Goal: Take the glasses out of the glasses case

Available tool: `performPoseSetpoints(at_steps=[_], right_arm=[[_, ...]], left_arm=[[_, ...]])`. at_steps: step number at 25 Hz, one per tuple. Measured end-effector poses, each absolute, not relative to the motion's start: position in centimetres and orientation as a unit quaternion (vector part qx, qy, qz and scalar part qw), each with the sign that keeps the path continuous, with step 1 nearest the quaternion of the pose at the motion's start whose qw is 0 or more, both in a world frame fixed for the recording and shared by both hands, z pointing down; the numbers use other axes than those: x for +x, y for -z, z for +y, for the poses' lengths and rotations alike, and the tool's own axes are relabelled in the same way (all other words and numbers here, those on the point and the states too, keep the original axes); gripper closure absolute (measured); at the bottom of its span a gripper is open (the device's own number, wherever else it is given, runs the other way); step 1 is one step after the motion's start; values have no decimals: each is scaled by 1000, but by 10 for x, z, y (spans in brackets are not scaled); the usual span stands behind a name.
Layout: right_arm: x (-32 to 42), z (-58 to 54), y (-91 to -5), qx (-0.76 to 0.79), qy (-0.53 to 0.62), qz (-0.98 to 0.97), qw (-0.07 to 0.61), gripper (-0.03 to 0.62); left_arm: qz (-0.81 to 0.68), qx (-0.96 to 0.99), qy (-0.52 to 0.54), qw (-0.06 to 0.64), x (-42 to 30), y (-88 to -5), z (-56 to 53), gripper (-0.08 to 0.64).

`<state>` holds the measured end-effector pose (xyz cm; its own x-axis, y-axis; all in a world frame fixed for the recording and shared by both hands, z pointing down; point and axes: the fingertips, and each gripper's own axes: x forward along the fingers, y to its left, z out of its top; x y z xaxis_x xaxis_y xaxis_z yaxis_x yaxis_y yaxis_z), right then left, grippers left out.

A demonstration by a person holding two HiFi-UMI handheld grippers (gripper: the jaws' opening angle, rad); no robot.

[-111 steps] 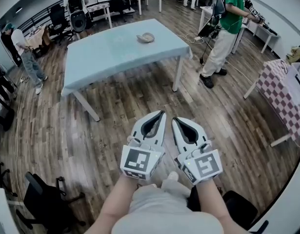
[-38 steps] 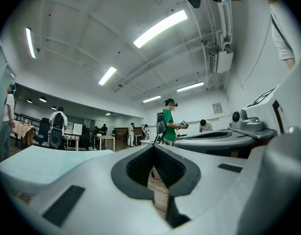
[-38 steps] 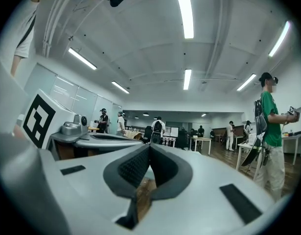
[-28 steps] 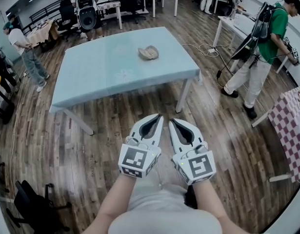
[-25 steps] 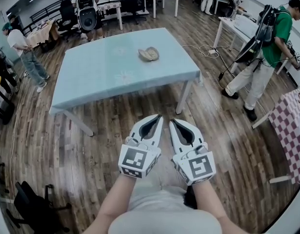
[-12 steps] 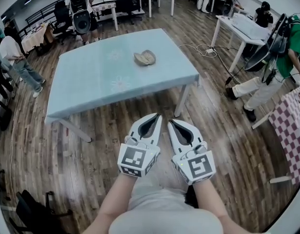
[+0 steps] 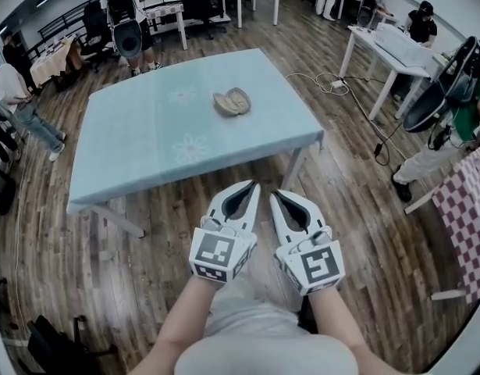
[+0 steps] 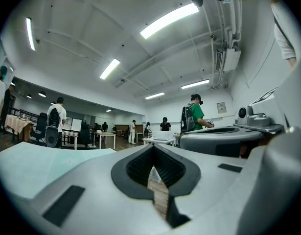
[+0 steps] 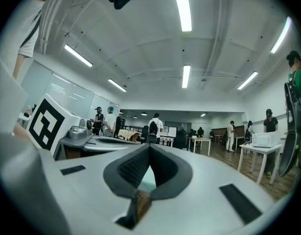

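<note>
1. Pointing level and side by side low in the head view, the left gripper (image 7: 250, 187) and right gripper (image 7: 275, 197) are held over the wooden floor (image 7: 107, 272), short of the table (image 7: 146, 158).
2. The left gripper's jaws meet tip to tip with nothing between them; only floor shows through the gap behind the pads.
3. The right gripper's jaws are likewise pressed together and empty.
4. The glasses case (image 7: 232, 101) lies on the table's light blue cloth, towards the far side and well apart from both grippers. It seems to lie open in two halves, but it is too small to tell what is inside.
5. A person with a backpack (image 7: 122, 10) stands beyond the table, and a chequered cloth (image 7: 466, 217) shows at the right edge.
</note>
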<state>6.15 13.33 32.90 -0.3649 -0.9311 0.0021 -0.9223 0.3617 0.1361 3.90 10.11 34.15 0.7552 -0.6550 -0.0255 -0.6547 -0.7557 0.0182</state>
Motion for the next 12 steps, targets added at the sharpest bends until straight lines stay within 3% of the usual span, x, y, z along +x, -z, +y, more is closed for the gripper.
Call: performPoseSetpoints(at_steps=[12], right_arm=[[70,50,-336,570,35,-820,40,588]], left_arm=[[-344,939,-9,-6,44,-350,24,552]])
